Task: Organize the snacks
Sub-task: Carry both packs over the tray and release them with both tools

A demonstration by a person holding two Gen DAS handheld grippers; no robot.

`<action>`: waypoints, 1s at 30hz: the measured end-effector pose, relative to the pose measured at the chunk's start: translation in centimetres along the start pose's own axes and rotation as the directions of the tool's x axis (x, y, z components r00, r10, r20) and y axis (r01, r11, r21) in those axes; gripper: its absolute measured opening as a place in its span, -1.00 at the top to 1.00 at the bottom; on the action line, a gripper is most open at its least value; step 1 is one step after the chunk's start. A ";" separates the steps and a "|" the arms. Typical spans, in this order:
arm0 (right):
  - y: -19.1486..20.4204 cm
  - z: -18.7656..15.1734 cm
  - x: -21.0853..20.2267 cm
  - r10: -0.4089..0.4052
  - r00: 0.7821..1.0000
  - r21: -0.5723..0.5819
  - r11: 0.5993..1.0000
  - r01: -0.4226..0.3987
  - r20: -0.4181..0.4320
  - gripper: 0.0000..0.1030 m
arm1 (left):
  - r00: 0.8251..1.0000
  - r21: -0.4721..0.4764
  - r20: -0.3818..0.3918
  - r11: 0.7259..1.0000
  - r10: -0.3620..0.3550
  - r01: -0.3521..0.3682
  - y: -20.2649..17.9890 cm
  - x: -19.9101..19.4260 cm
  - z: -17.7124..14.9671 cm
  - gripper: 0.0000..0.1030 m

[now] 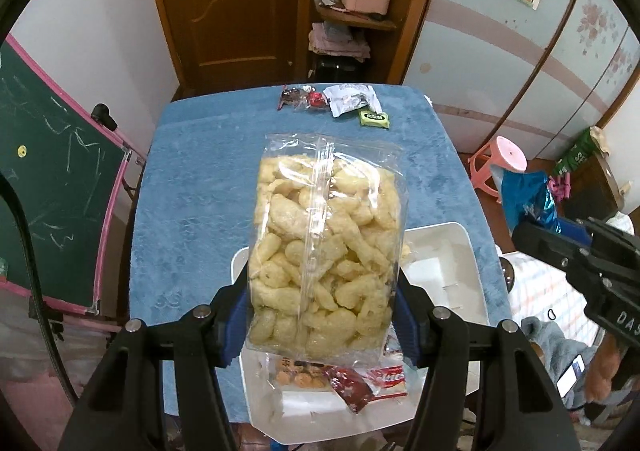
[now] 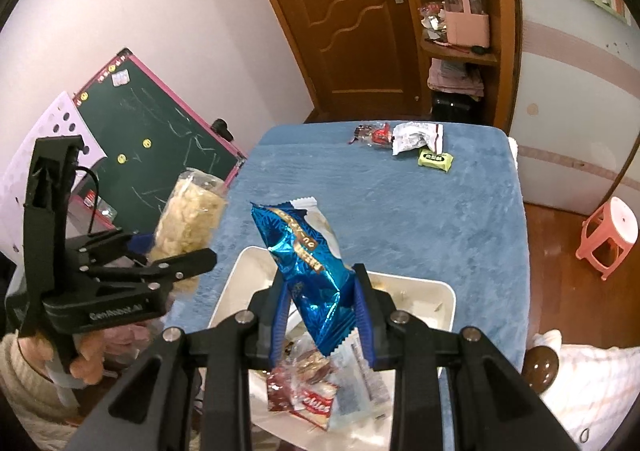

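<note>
My left gripper (image 1: 320, 315) is shut on a clear bag of yellow puffed snacks (image 1: 326, 247) and holds it upright above the white tray (image 1: 444, 243). It also shows in the right wrist view (image 2: 188, 219), held left of the tray. My right gripper (image 2: 320, 315) is shut on a blue foil snack packet (image 2: 308, 263) above the white tray (image 2: 448, 295). Small snack packets (image 2: 304, 391) lie in the tray's near end. Several small snacks lie at the table's far edge: a red candy (image 1: 316, 101), a white wrapper (image 1: 350, 99) and a green packet (image 1: 374, 119).
The blue plush table cover (image 1: 200, 191) spans the table. A green chalkboard (image 1: 44, 171) stands at the left. A pink stool (image 2: 608, 235) is on the floor at the right. A wooden door (image 1: 236, 3) and shelf (image 1: 360, 19) are behind the table.
</note>
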State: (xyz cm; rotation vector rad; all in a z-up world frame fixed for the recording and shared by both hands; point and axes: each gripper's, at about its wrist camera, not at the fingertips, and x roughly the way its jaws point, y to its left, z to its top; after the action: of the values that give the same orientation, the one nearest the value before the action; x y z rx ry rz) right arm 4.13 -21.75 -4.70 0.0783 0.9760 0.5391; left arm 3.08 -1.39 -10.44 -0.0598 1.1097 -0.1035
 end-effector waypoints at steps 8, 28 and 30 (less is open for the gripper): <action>0.5 -2.3 -0.4 -0.015 1.000 0.030 0.999 0.015 -0.003 0.42 | 0.999 -0.017 -0.015 0.999 -0.037 0.037 -0.8 0.2 -1.6 -0.15; 0.1 -5.0 2.3 -0.014 0.988 0.087 0.996 0.027 -0.151 0.37 | 0.998 0.009 -0.063 1.000 -0.007 0.007 -3.1 2.3 -5.0 -0.27; 0.0 -5.1 2.6 -0.019 0.986 0.096 0.995 0.035 -0.164 0.35 | 0.999 0.004 -0.050 1.000 -0.004 0.005 -3.2 2.1 -4.9 -0.52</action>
State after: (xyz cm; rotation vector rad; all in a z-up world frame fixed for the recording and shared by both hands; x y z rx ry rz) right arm 1.20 -21.42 -9.55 0.1100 1.1617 0.4776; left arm -0.52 -4.79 -14.20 -0.0567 1.1598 -0.1116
